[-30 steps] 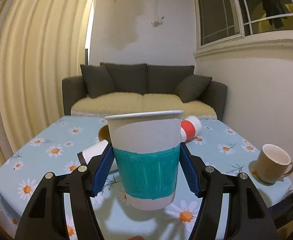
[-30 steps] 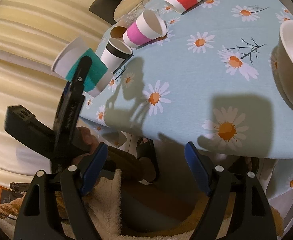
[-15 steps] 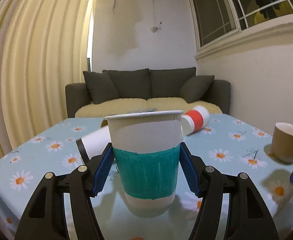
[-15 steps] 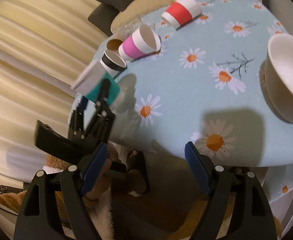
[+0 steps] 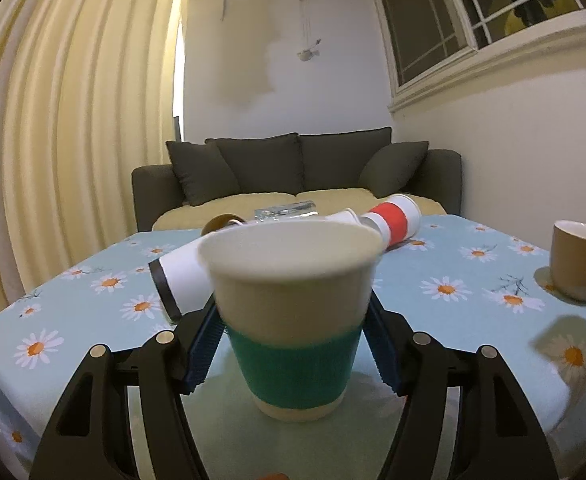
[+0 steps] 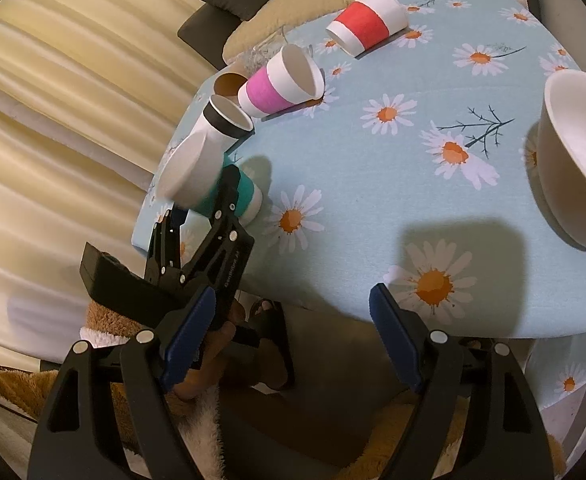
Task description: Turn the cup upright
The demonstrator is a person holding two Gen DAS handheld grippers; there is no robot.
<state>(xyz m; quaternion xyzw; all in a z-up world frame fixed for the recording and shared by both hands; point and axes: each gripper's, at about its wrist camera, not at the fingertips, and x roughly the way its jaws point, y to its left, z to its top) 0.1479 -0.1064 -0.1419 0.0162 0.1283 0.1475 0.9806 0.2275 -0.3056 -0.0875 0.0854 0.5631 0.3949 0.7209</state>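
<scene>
A paper cup with a teal band (image 5: pixel 295 312) stands mouth up on the daisy tablecloth (image 5: pixel 445 280), blurred. My left gripper (image 5: pixel 293 344) has its blue pads beside the cup's sides; a narrow gap shows on each side. In the right wrist view the same cup (image 6: pixel 205 180) sits near the table's left edge with the left gripper (image 6: pixel 209 216) around it. My right gripper (image 6: pixel 289 340) is open and empty, below the table's front edge.
Three paper cups lie on their sides: black-rimmed (image 6: pixel 225 120), pink-banded (image 6: pixel 281 80), red-banded (image 6: pixel 367 22). A beige mug (image 5: pixel 581 260) stands at the right; it also shows in the right wrist view (image 6: pixel 577 156). A dark sofa (image 5: pixel 293 176) is behind the table.
The teal cup came down onto the tablecloth. The left pads have spread a little from its sides. The right gripper moved up closer to the table edge.
</scene>
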